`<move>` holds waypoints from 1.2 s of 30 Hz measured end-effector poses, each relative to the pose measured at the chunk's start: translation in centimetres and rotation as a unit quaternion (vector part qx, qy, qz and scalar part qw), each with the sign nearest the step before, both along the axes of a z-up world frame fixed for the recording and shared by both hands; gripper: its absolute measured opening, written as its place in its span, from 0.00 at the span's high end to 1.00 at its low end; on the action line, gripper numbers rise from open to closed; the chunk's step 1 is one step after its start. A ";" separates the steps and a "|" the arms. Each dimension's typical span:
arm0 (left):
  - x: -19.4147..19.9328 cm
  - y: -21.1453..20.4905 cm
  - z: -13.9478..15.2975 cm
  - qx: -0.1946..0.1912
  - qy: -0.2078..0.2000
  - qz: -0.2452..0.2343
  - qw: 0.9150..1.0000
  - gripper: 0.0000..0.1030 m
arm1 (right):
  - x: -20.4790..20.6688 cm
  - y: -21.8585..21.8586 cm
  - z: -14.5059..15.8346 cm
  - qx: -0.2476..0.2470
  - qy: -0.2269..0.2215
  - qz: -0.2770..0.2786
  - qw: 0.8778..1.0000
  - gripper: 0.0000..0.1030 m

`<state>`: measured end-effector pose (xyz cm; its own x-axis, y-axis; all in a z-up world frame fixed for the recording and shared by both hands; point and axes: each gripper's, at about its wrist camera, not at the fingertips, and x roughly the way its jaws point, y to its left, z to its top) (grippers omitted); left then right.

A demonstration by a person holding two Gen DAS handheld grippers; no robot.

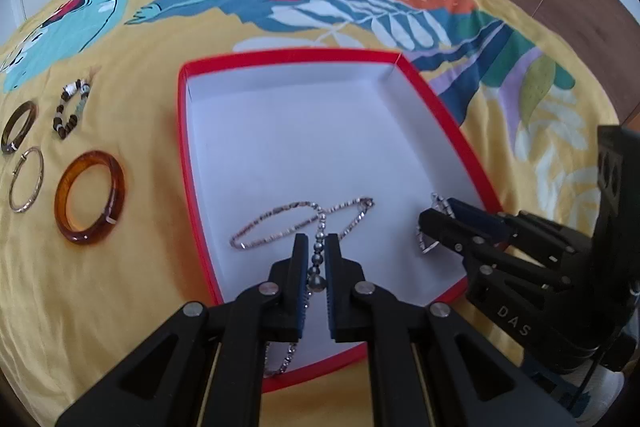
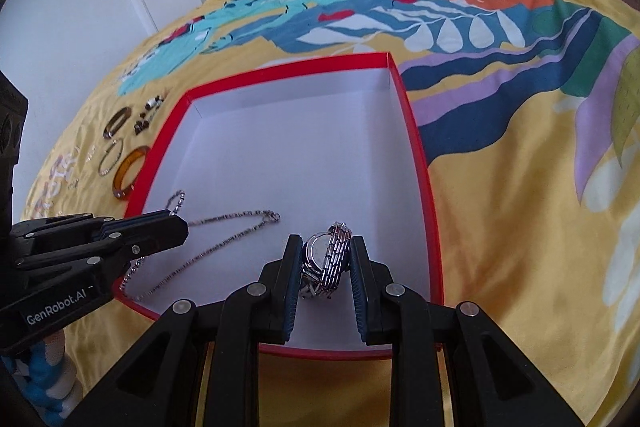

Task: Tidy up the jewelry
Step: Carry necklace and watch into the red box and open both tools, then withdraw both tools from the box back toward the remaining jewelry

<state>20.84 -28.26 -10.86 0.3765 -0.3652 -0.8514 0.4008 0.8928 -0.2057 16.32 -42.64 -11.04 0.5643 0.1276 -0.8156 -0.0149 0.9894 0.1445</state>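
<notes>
Over bedspread's red box point(image 1: 440, 99), left tongs point(image 1: 316, 247) pinch necklace point(image 1: 280, 223), right tongs point(image 2: 326, 251) clamp watch point(image 2: 326, 261).

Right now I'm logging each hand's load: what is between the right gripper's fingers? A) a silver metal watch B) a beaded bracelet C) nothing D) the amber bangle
A: in the right wrist view the right gripper clamps a silver metal watch above the red box.

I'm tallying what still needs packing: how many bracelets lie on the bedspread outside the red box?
4, all left of the red box: amber bangle nearest, thin silver bangle beside it, dark brown bangle and beaded bracelet farther back. Others may sit out of view.
</notes>
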 end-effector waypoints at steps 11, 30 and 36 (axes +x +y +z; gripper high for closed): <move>-0.2 0.2 -0.7 -0.002 0.011 0.004 1.000 0.86 | -0.5 0.2 -0.2 -0.024 0.013 0.001 1.000 0.68; -8.6 6.6 12.4 0.006 -0.101 0.025 0.995 0.81 | -8.8 3.2 12.4 -0.005 -0.091 -0.017 0.996 0.61; -13.2 12.1 15.3 0.017 -0.125 0.054 0.990 0.79 | -12.2 6.2 16.9 0.005 -0.131 0.005 0.991 0.61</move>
